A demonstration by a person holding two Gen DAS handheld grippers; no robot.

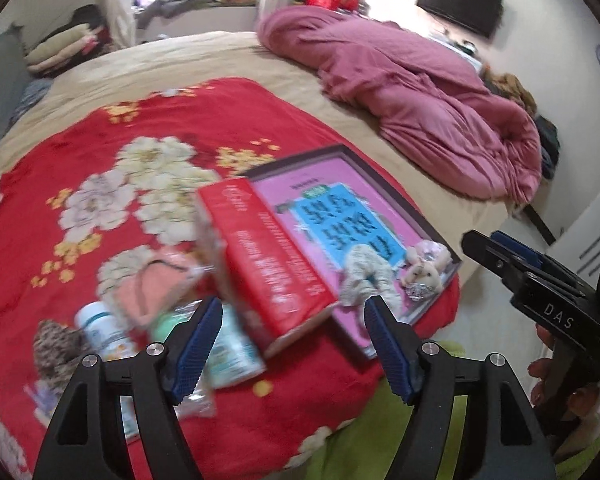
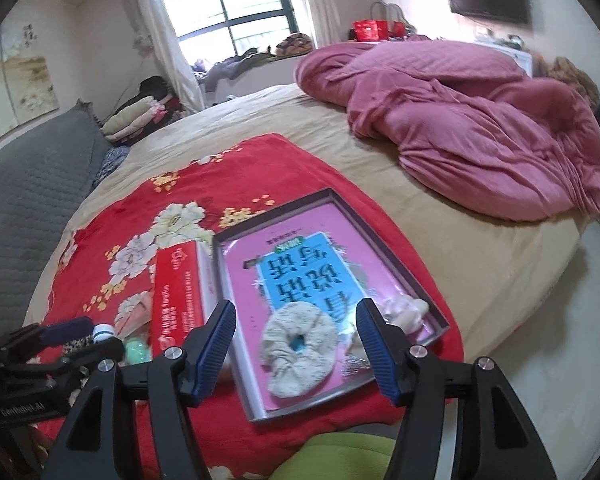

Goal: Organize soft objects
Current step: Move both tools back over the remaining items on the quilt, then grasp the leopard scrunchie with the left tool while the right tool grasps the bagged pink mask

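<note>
Both the left tool (image 1: 292, 344) and the right tool (image 2: 296, 346) gape empty. A cream fabric scrunchie (image 2: 298, 350) lies in the dark-rimmed pink tray (image 2: 440, 314); only the left view shows the leopard-print scrunchie (image 1: 54, 346) near the white bottle (image 1: 102, 330).

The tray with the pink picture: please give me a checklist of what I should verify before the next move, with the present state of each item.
1. Right gripper empty, jaws wide apart: ok.
2. Left gripper empty, jaws wide apart: ok.
3. Cream scrunchie already inside the tray: ok.
4. Small plush toy inside the tray at its near right corner: ok.
5. Soft things to the left of the red box, outside the tray: the peach cloth and the leopard scrunchie: not ok.
6. Clear path to the peach cloth: cannot tell; the left wrist view is blurred, and a white bottle lies close by.
</note>
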